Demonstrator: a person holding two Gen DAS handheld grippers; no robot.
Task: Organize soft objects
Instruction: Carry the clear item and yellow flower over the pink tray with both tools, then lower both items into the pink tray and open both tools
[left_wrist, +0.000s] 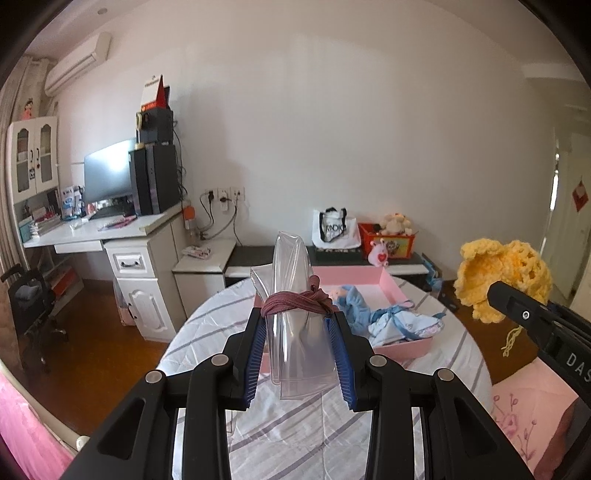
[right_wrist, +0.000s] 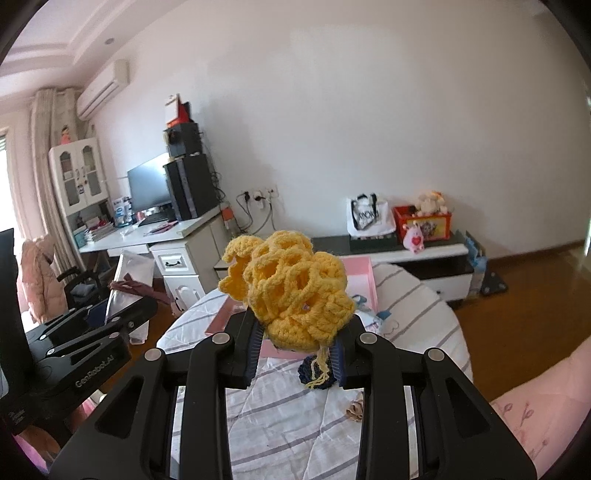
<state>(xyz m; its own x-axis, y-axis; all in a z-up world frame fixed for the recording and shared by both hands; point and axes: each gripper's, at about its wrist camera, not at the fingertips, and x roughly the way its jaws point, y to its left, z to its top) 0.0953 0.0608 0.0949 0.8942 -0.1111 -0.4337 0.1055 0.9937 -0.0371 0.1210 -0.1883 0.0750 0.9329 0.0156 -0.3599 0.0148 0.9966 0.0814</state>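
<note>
My left gripper (left_wrist: 298, 325) is shut on a clear plastic bag (left_wrist: 295, 295) with a maroon cord (left_wrist: 295, 302) tied around it, held upright above the striped table (left_wrist: 288, 424). My right gripper (right_wrist: 298, 332) is shut on a yellow crocheted piece (right_wrist: 291, 288), held up in the air; it shows at the right of the left wrist view (left_wrist: 502, 280). Behind lies a pink tray (left_wrist: 395, 288) holding light blue soft items (left_wrist: 391, 317). The bag and left gripper show at the left of the right wrist view (right_wrist: 129, 280).
A dark blue knitted item (right_wrist: 317, 373) and a small beige piece (right_wrist: 356, 408) lie on the table under the right gripper. A white desk (left_wrist: 110, 229) with monitor stands left. A low cabinet (left_wrist: 332, 254) with a bag and toy box lines the wall.
</note>
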